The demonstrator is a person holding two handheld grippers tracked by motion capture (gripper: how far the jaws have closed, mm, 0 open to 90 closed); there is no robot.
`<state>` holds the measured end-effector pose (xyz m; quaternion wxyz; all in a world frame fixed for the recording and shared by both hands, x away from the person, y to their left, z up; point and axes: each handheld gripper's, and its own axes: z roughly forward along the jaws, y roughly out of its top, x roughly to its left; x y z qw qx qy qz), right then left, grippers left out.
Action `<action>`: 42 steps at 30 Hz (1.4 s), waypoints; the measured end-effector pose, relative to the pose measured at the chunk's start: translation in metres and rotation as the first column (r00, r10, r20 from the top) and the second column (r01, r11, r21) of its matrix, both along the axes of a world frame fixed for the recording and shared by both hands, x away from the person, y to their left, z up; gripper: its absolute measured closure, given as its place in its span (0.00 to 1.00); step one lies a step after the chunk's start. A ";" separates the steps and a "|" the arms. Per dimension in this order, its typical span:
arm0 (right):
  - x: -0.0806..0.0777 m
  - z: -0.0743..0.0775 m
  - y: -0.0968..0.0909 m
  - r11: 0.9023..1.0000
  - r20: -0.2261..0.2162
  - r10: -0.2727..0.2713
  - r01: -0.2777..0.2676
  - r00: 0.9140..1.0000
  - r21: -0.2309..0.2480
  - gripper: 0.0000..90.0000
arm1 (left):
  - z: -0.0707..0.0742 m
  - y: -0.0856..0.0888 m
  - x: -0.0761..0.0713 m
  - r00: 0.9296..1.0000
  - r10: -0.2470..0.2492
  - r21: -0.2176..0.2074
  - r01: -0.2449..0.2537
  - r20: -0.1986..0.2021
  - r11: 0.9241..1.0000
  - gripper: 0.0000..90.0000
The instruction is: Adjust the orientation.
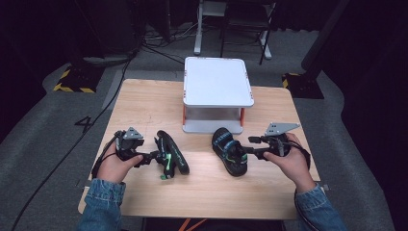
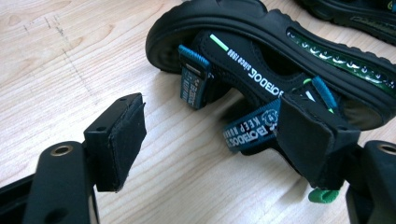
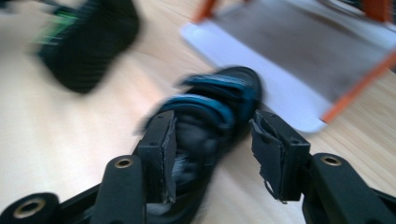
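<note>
Two black sandals with blue and green straps lie on the wooden table. The left sandal is tipped on its side, sole edge up. My left gripper is open beside it, and its right pad sits just in front of a blue lettered strap. The right sandal rests on its sole. My right gripper is open, its jaws standing to either side of the sandal's near end. That view is blurred.
A white two-level stand with orange legs stands at the table's back centre, just behind the right sandal. The other sandal shows far off in each gripper view. Bare wood lies toward the table's front edge.
</note>
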<state>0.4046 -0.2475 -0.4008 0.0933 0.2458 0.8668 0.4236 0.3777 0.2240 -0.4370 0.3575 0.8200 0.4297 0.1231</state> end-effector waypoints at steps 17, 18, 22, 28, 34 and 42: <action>-0.028 -0.009 0.035 0.964 0.043 0.188 -0.176 0.981 -0.197 0.97 | 0.001 -0.005 0.011 1.000 -0.026 -0.010 0.026 0.004 1.000 0.28; -0.033 -0.010 0.038 0.954 0.022 0.221 -0.211 0.975 -0.215 0.97 | 0.002 -0.005 0.011 1.000 -0.026 -0.008 0.026 0.011 1.000 0.28; -0.046 -0.004 0.040 0.941 -0.036 0.264 -0.266 0.964 -0.211 0.97 | 0.008 0.001 0.012 1.000 0.015 -0.028 -0.014 0.011 1.000 0.28; -0.051 -0.004 0.038 0.950 -0.079 0.247 -0.258 0.966 -0.178 0.82 | 0.009 0.010 0.021 0.992 0.125 -0.022 -0.125 0.005 0.992 0.29; -0.050 0.006 0.033 0.986 0.001 0.164 -0.164 0.986 -0.032 0.59 | 0.009 0.008 0.020 0.993 0.116 -0.015 -0.116 0.015 0.993 0.29; -0.037 0.008 0.056 0.997 0.047 0.070 -0.071 0.996 0.022 0.54 | 0.013 0.022 0.001 0.988 0.146 -0.023 -0.145 0.044 0.989 0.29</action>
